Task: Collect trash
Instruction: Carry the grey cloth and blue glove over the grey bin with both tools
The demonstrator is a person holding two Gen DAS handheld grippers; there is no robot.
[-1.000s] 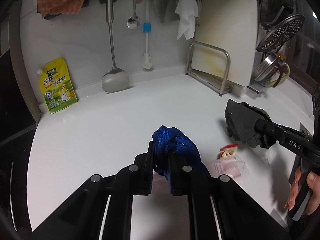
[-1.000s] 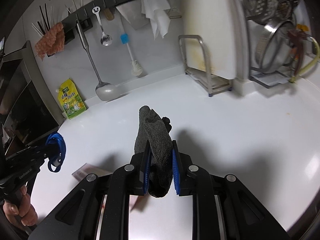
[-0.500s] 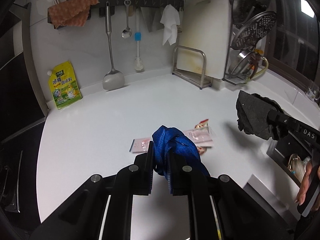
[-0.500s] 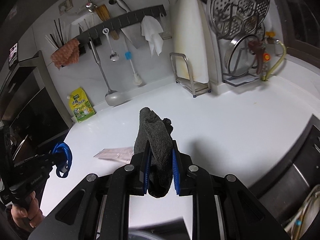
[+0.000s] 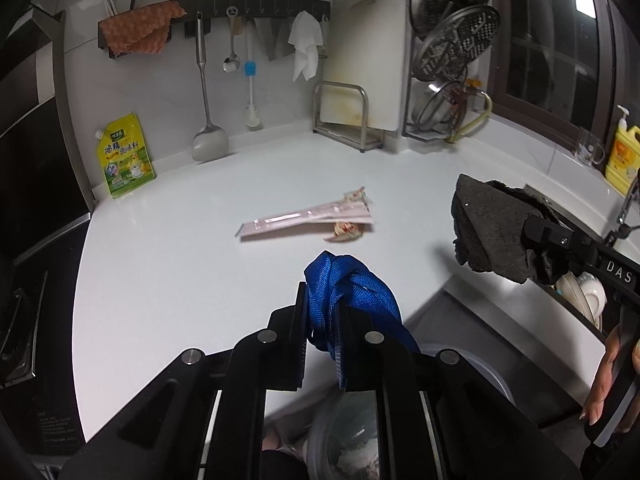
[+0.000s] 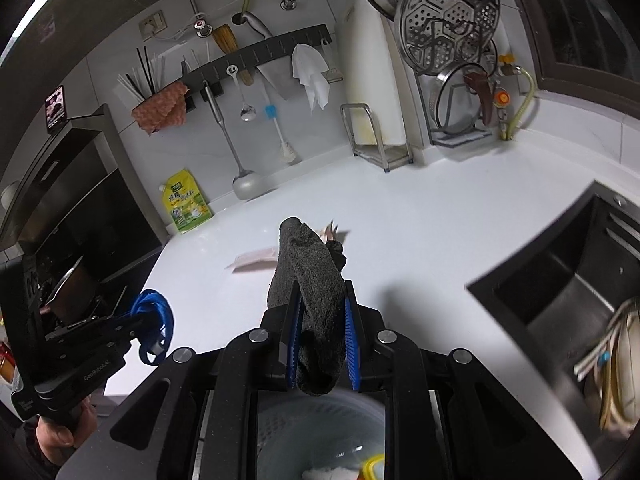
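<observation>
Lying beyond the left gripper [image 5: 322,312], the pink wrapper [image 5: 308,220] is stretched crosswise, nearer to it than to the right gripper [image 6: 320,312]. A blue strap [image 5: 348,288] is clenched by the left, a dark cloth [image 6: 310,276] by the right.

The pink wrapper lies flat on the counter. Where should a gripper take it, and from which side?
Probably at the crumpled right end of the pink wrapper, coming from above with the fingers across its width. The rest lies flat on the counter and offers little edge; the crumpled end rises a bit. Both the left gripper and the right gripper are full now.
</observation>
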